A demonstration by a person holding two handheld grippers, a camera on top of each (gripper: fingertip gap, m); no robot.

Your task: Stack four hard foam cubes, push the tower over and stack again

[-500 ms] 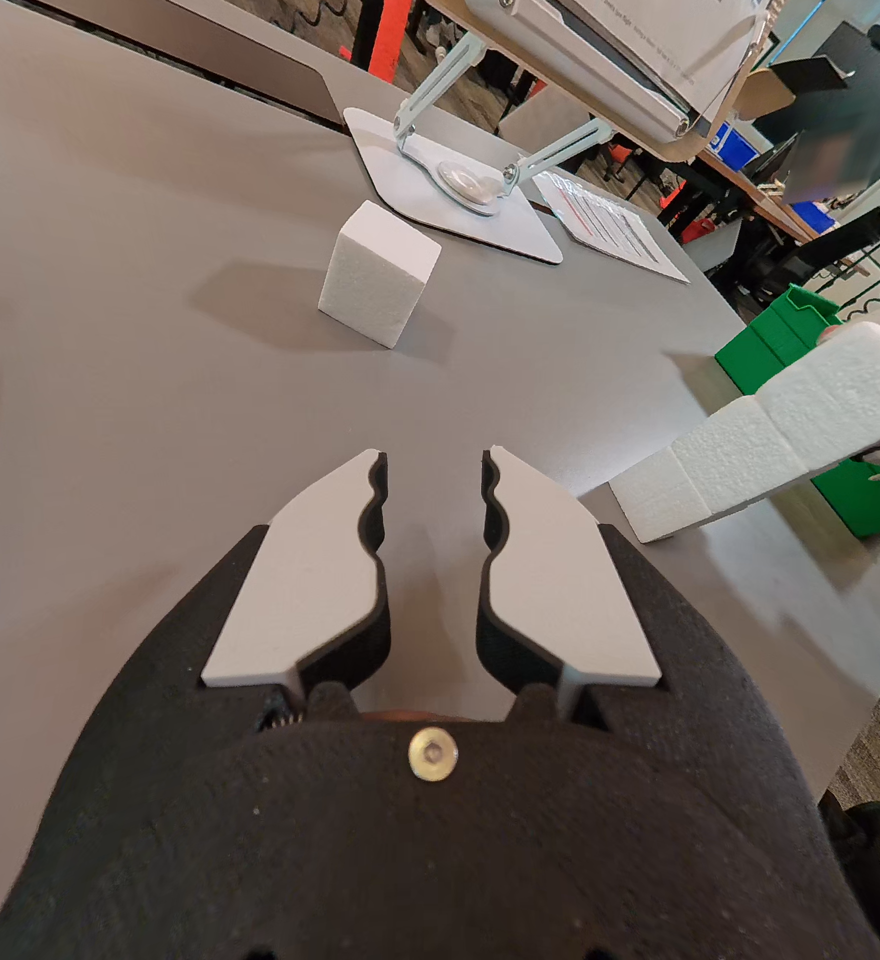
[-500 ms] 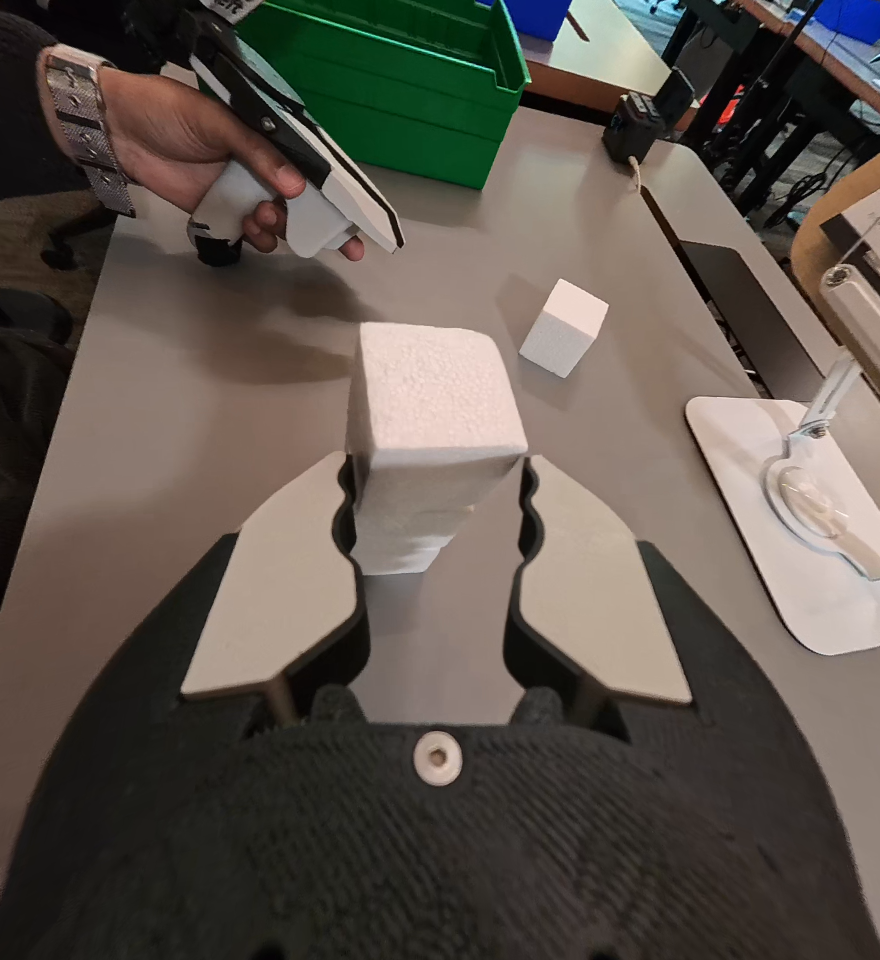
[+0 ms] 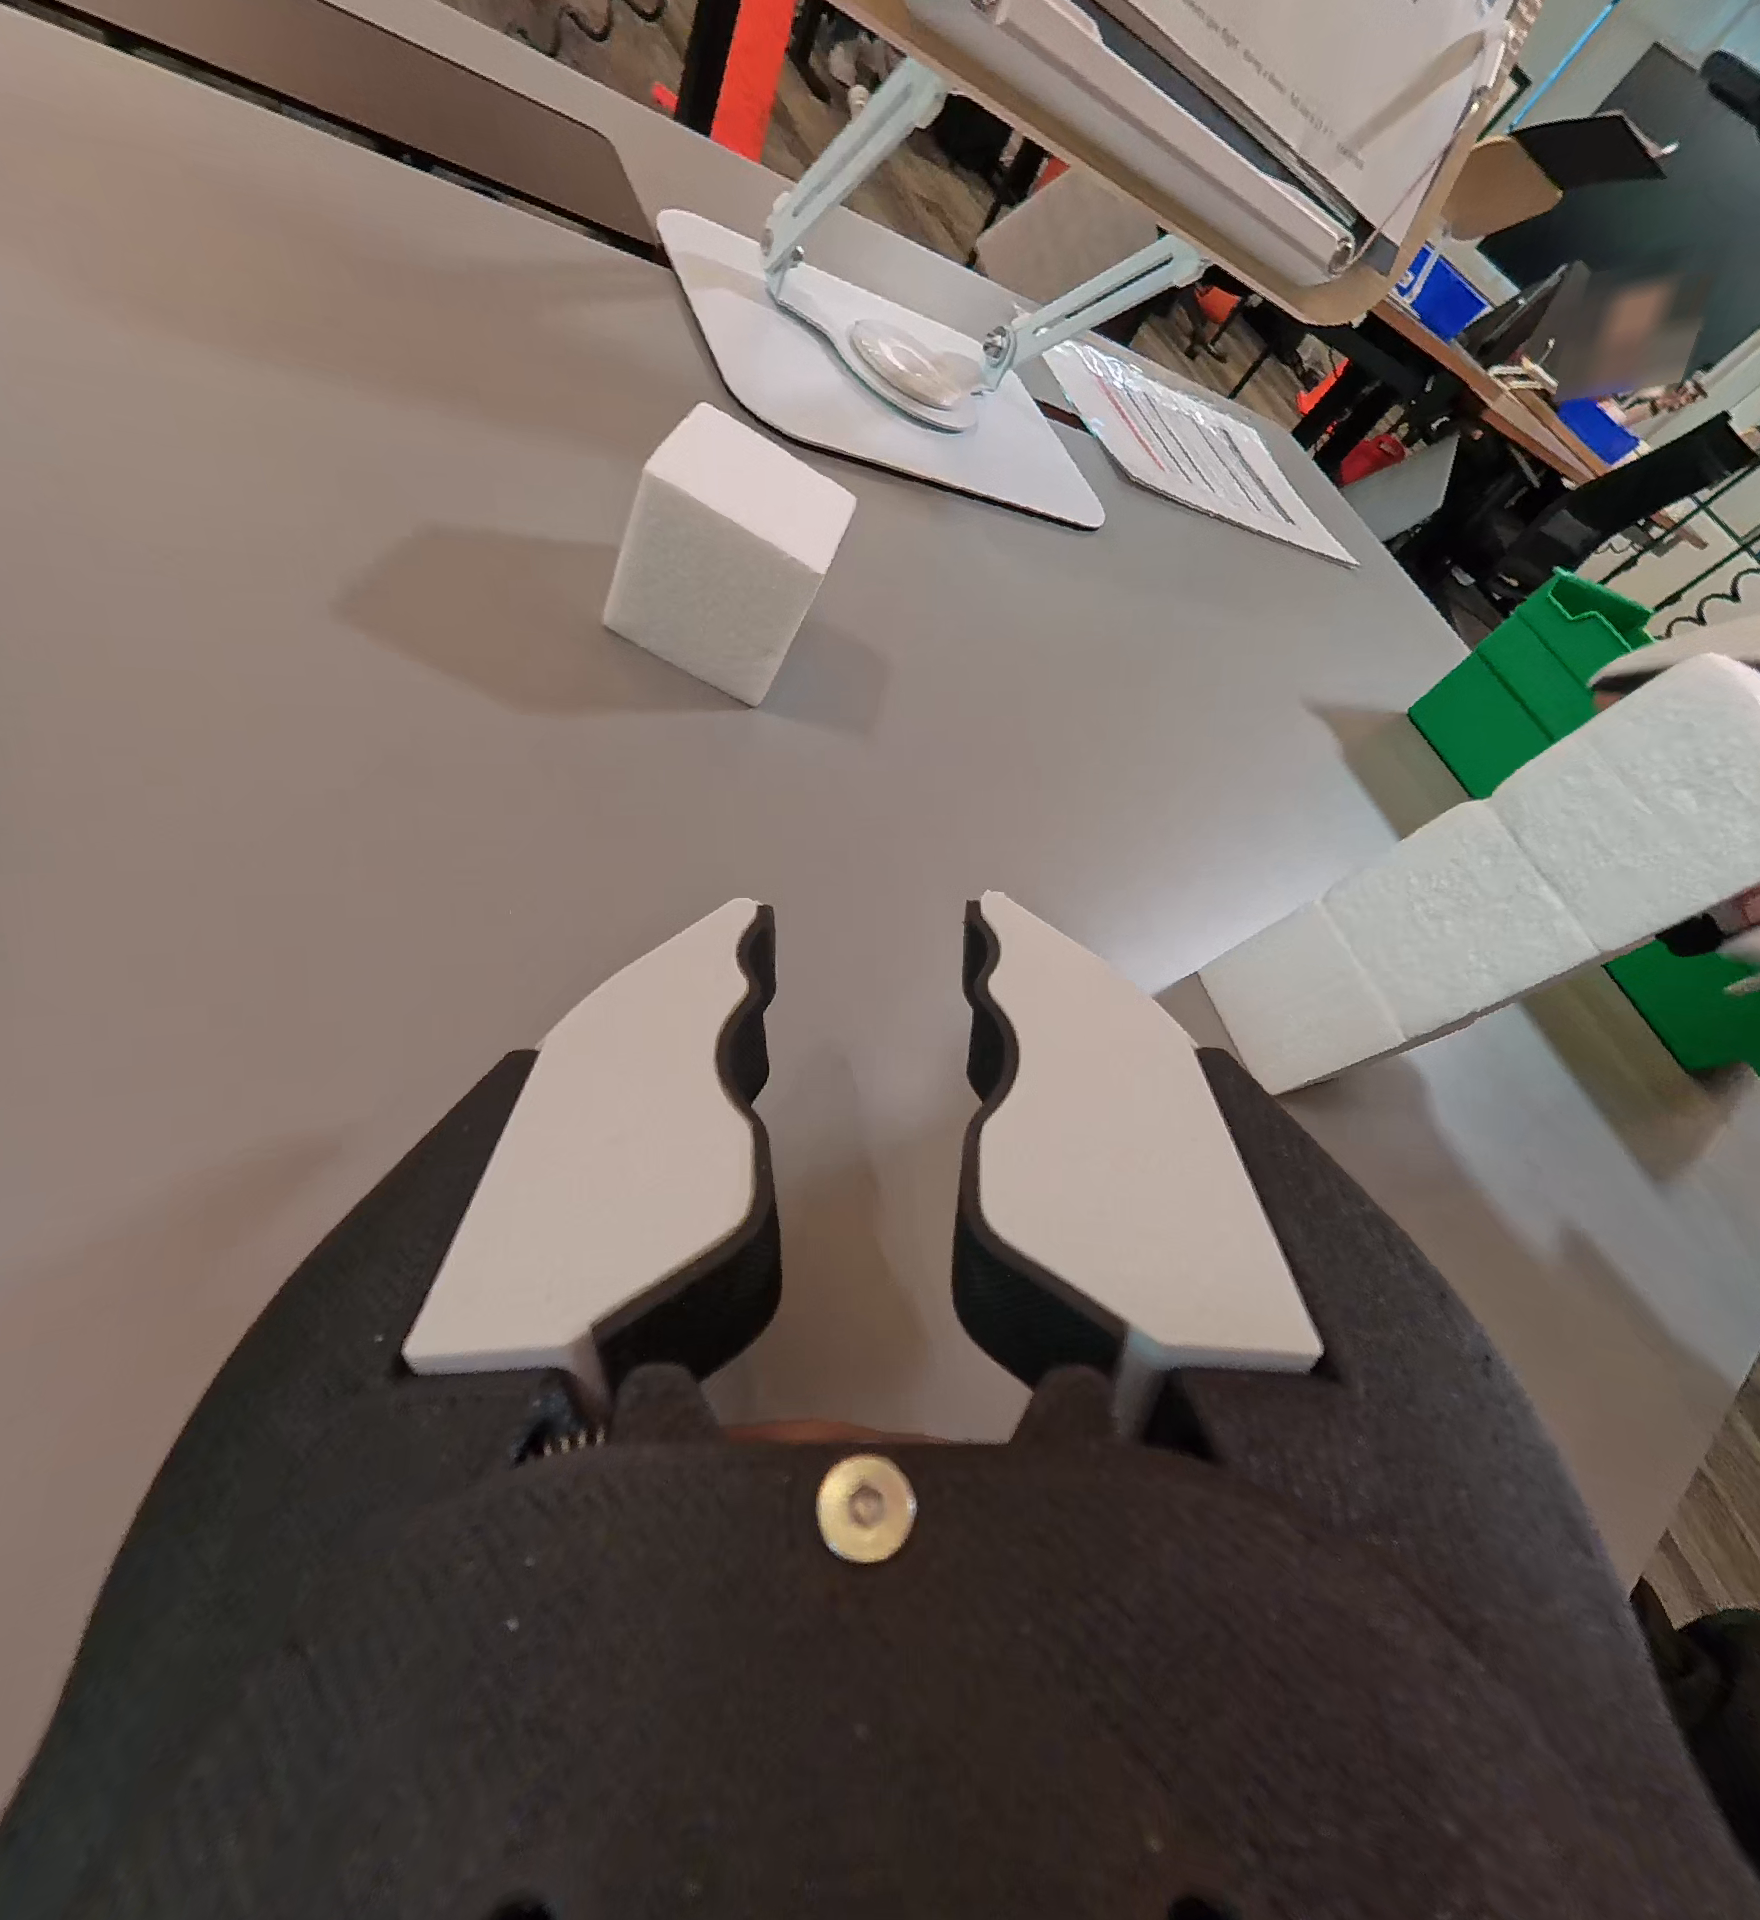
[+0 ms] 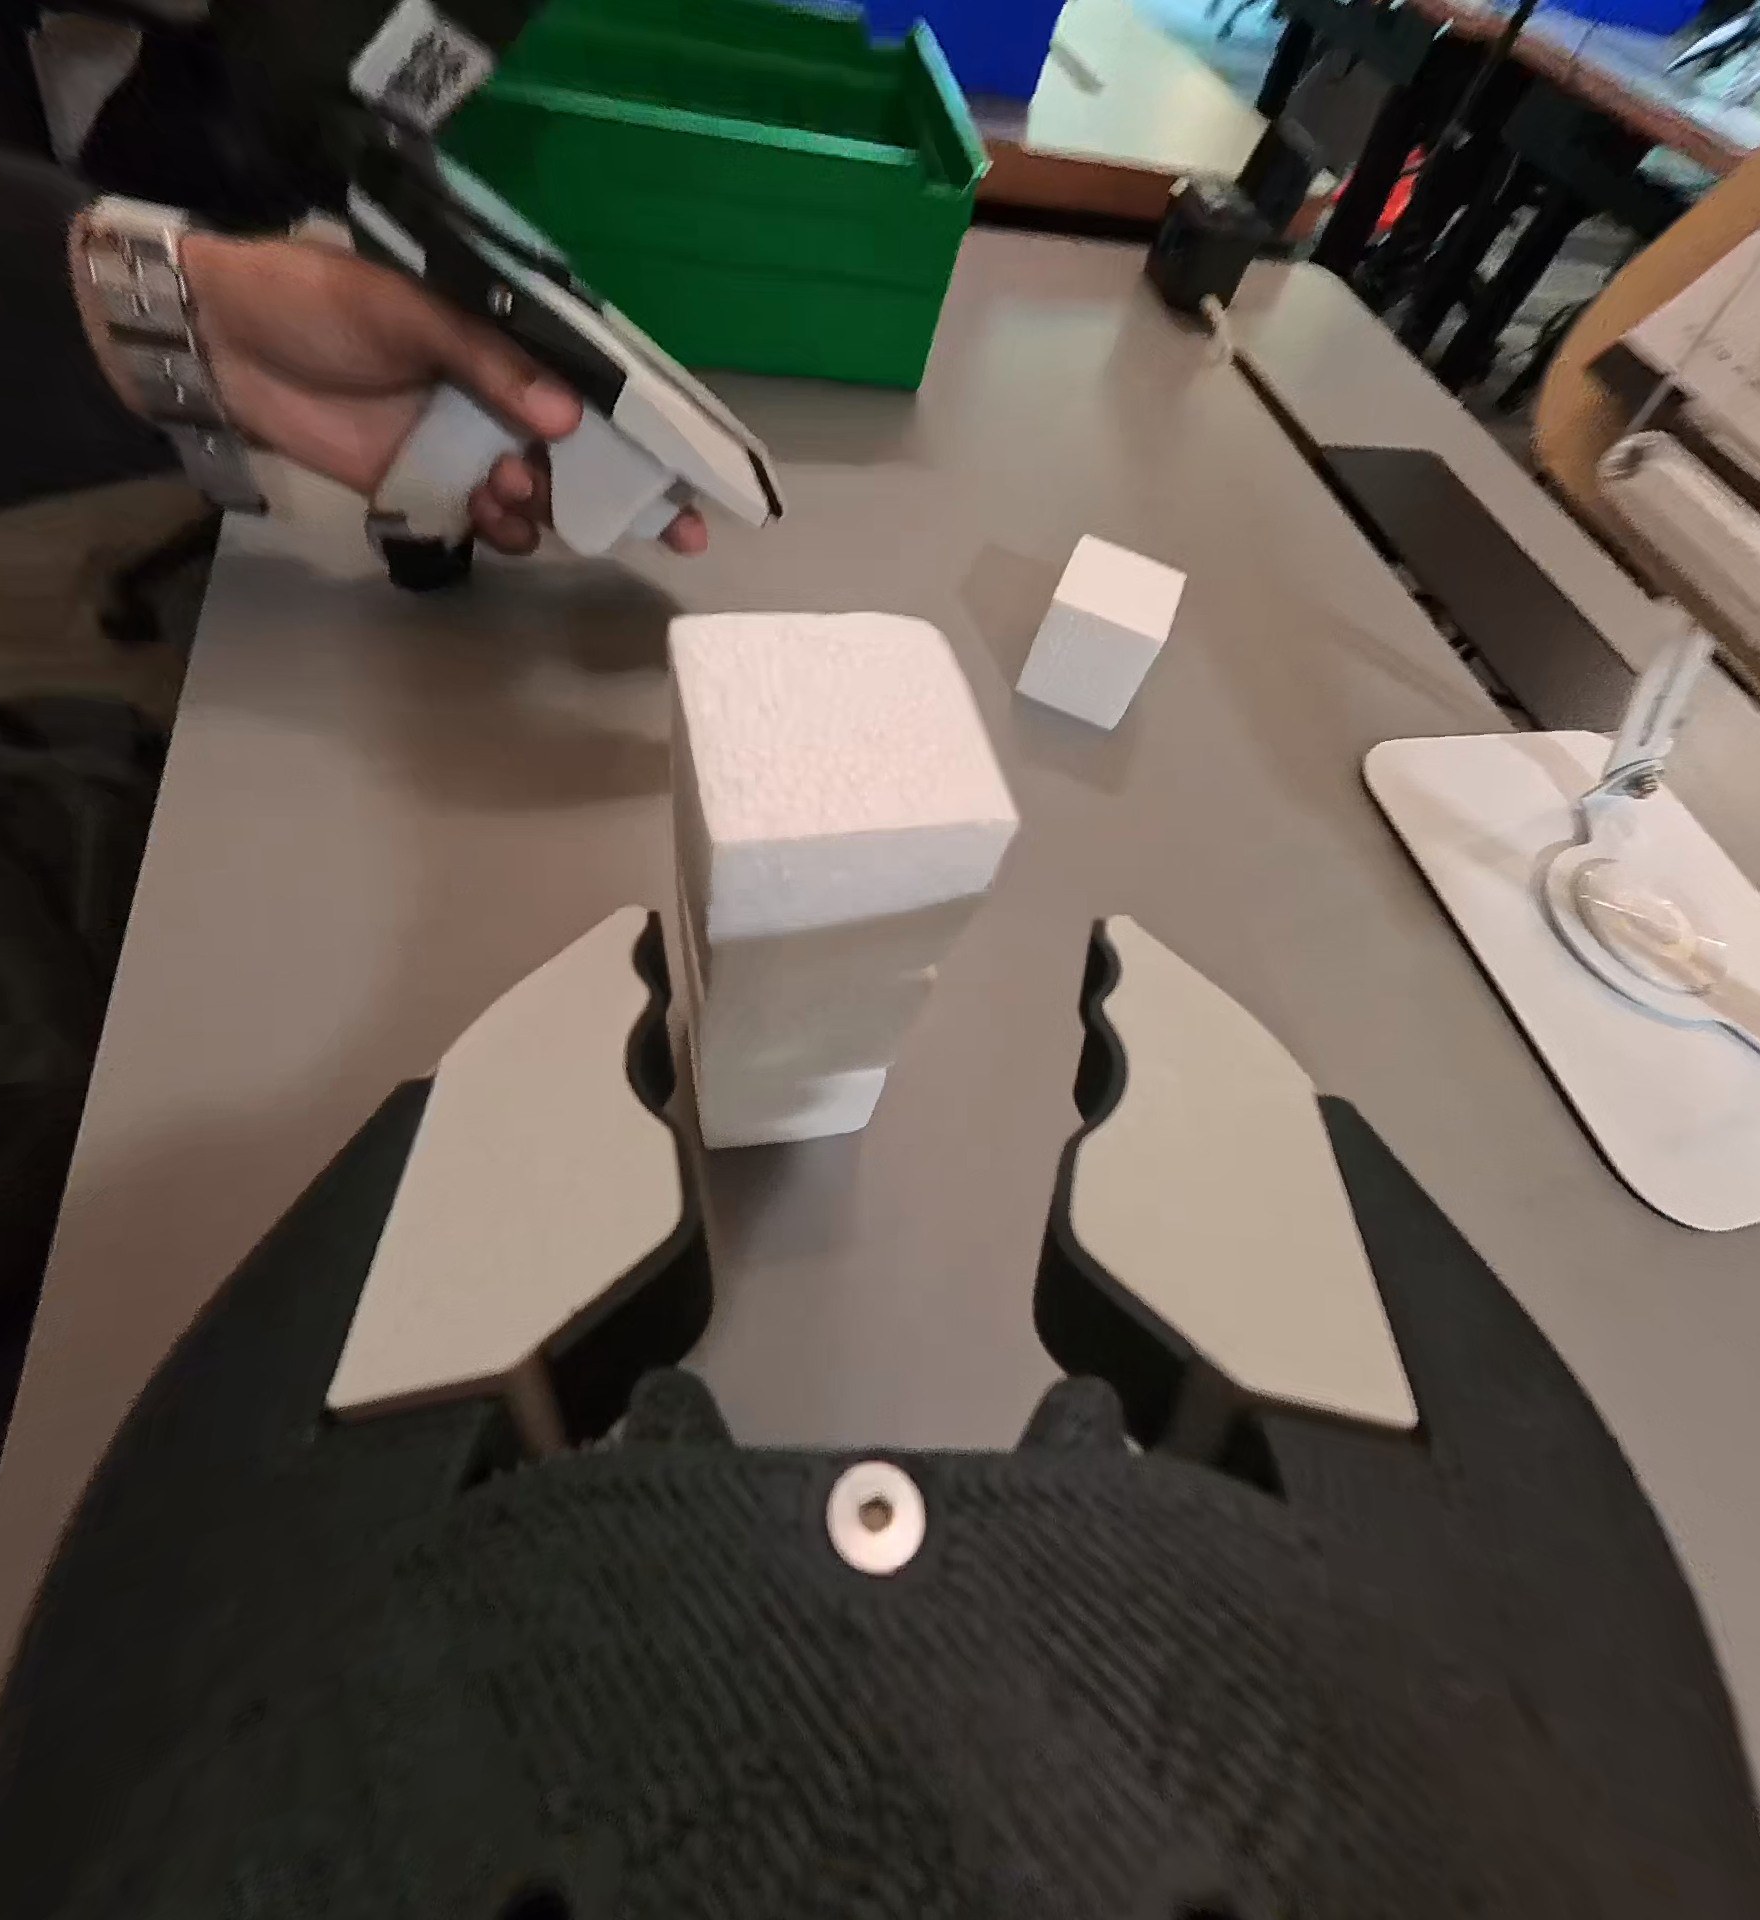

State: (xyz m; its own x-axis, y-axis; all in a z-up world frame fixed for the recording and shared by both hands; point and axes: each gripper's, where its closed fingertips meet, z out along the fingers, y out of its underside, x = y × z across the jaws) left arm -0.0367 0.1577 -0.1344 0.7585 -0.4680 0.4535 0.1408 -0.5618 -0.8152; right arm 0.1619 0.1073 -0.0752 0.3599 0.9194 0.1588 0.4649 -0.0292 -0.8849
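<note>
A stack of three white foam cubes stands on the grey table. My right gripper is open around the top cube. Its left finger is close beside the cube and its right finger stands apart from it. My left gripper is open and empty above the table. It also shows in the right wrist view, held by a hand behind the stack. A single foam cube lies ahead of it, also seen in the right wrist view. The stack shows at the right of the left wrist view.
A green bin stands at the table's far end. A white stand base with a metal arm lies at the right, with a printed sheet beside it. A small black device with a cable sits near the bin. The table edge is close. Across from one pair of fingers to the other is roughly 20 cm. My left gripper is the nearer one to the single foam cube: about 12 cm, against 25 cm.
My right gripper has opened and let go of the top cube, which stays on the stack. The left gripper has shifted slightly toward the single cube.
</note>
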